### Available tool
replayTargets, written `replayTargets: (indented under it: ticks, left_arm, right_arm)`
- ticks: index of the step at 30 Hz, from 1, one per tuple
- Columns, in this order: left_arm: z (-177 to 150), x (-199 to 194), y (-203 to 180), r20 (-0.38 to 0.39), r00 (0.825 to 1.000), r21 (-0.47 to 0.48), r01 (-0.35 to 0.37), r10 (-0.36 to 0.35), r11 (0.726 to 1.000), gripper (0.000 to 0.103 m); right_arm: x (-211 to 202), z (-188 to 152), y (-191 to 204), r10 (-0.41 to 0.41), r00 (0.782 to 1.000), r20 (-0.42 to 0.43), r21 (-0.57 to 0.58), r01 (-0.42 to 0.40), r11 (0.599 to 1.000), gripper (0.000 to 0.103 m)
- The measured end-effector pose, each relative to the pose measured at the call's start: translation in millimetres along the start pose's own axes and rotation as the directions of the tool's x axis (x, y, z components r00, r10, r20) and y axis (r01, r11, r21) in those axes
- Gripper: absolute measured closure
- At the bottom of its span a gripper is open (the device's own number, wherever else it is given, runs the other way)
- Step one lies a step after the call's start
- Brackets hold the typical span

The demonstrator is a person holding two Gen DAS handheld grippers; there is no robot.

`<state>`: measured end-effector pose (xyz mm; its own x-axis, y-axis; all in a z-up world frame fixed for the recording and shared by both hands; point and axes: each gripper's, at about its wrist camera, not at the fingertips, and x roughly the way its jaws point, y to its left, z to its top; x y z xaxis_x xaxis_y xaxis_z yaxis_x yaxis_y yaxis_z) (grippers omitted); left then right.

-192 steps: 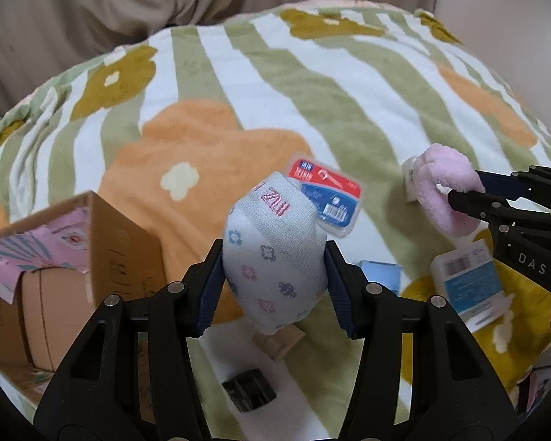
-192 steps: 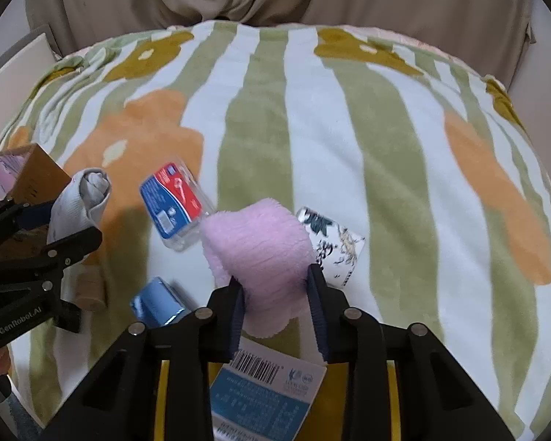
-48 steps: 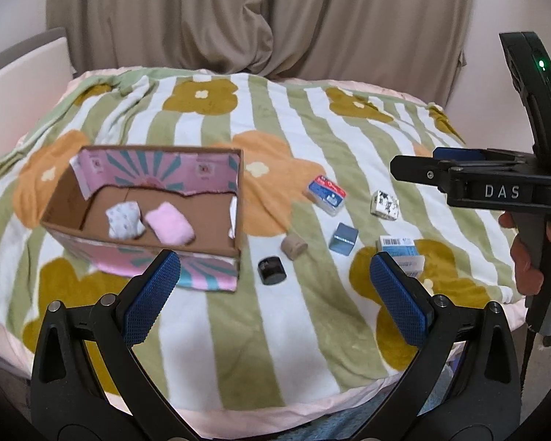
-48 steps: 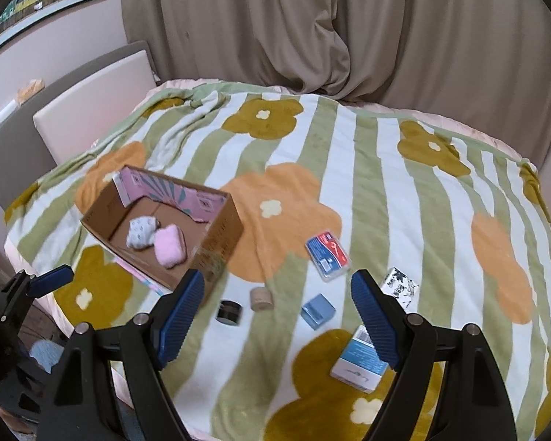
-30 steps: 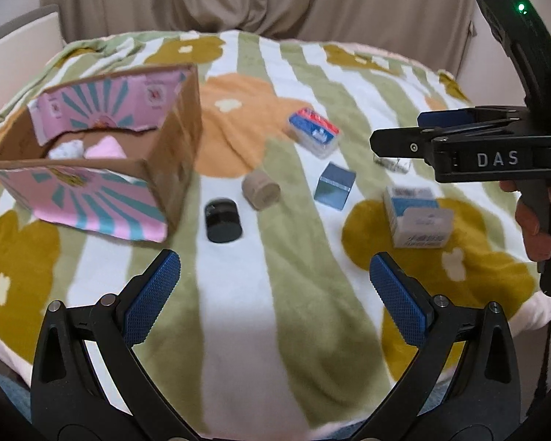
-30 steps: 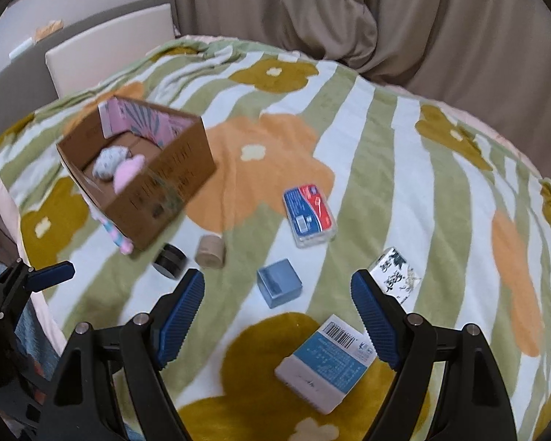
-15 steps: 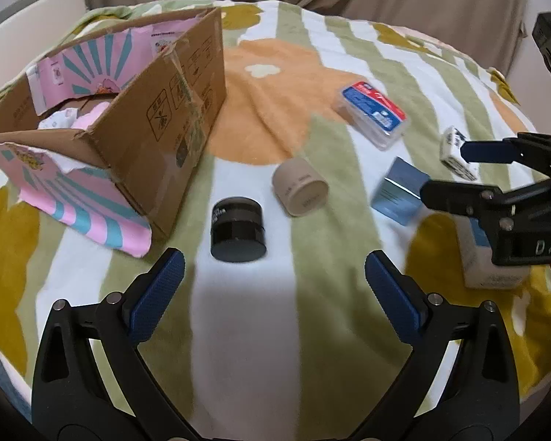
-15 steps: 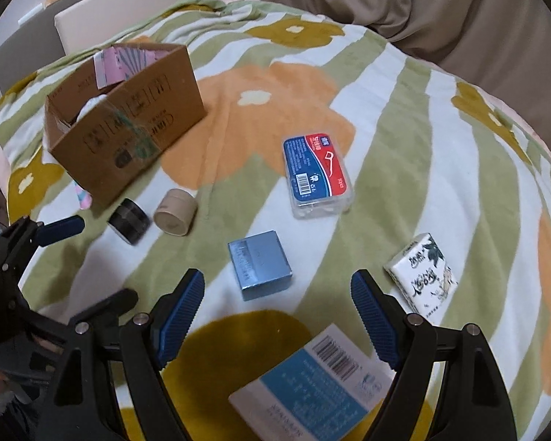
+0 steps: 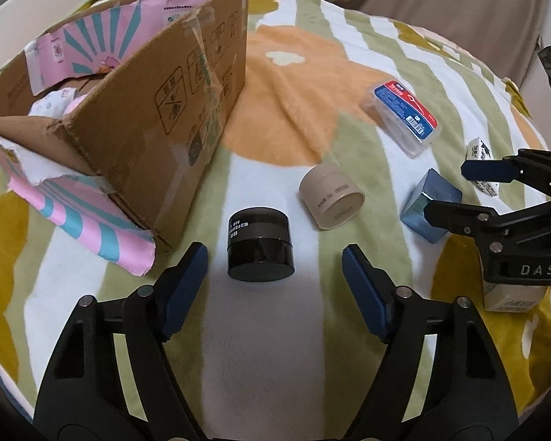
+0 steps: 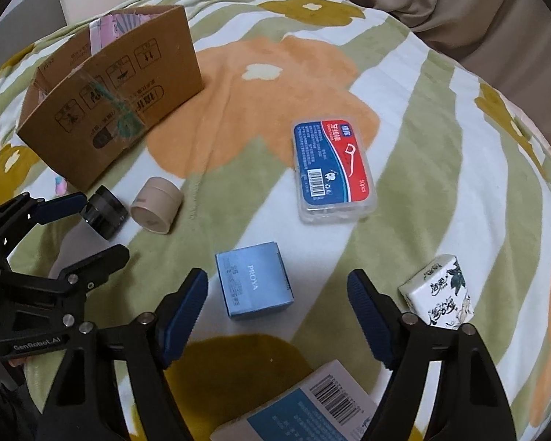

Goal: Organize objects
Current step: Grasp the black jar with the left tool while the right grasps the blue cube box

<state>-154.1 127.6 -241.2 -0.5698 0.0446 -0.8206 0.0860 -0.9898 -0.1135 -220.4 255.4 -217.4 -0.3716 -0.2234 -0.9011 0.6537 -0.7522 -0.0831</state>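
You are working over one blanket (image 9: 286, 349) spread wide under everything, striped green and white with orange and mustard flowers. One cardboard box (image 9: 172, 117) is standing on it at the left, open at the top, with a sliver of white and pink soft things (image 9: 60, 104) showing inside.

You are holding the left gripper (image 9: 274, 279) low and tilted down toward the blanket, its fingers spread wide and gripping nothing; the black jar (image 9: 259, 244) is lying between and just ahead of the tips, touching neither. You are holding the right gripper (image 10: 277, 310) the same way, low and angled down, fingers wide apart and empty, with the blue box (image 10: 253, 284) sitting between them just past the tips.

Seven loose things are lying outside the box. Two are jars: the black one, and a beige jar (image 9: 331, 198) on its side just beside it. Five are packs or boxes: one white-and-blue carton (image 10: 305, 404) with a barcode at the near edge, one clear floss case (image 10: 332, 171) with a red-and-blue label, the blue box, and one small white pack (image 10: 439, 301) with ink drawings just outside your right finger.
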Motion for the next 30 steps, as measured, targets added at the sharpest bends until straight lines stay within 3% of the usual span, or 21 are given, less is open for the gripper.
replayTargets:
  ticks: [7,20,24,30]
  left_arm:
    - [3.7,6.0,0.6,-0.013,1.0,-0.007,-0.003,0.003,1.0,0.041]
    - [6.8,11.6,4.7,-0.029,1.0,-0.019,-0.002,0.002,1.0,0.07]
    - [6.9,11.7,7.8,-0.032,0.999,-0.025,0.014,-0.015,1.0,0.071]
    - [8.6,8.7,8.9,-0.031,0.999,-0.012,0.033,-0.033,0.999,0.071]
  right_arm:
    - [3.4,0.8,-2.0,0.032,0.999,-0.016,0.023,-0.031,0.999,0.042]
    - [6.3,2.4,9.1,0.06,0.997,-0.038,0.017,-0.059,0.998,0.054]
    - [9.2,2.8,12.6,0.045,0.998,-0.047,0.016,-0.045,0.999,0.063]
    - [9.1,3.6,10.9,0.047,0.998,-0.045,0.053,-0.044,0.998,0.064]
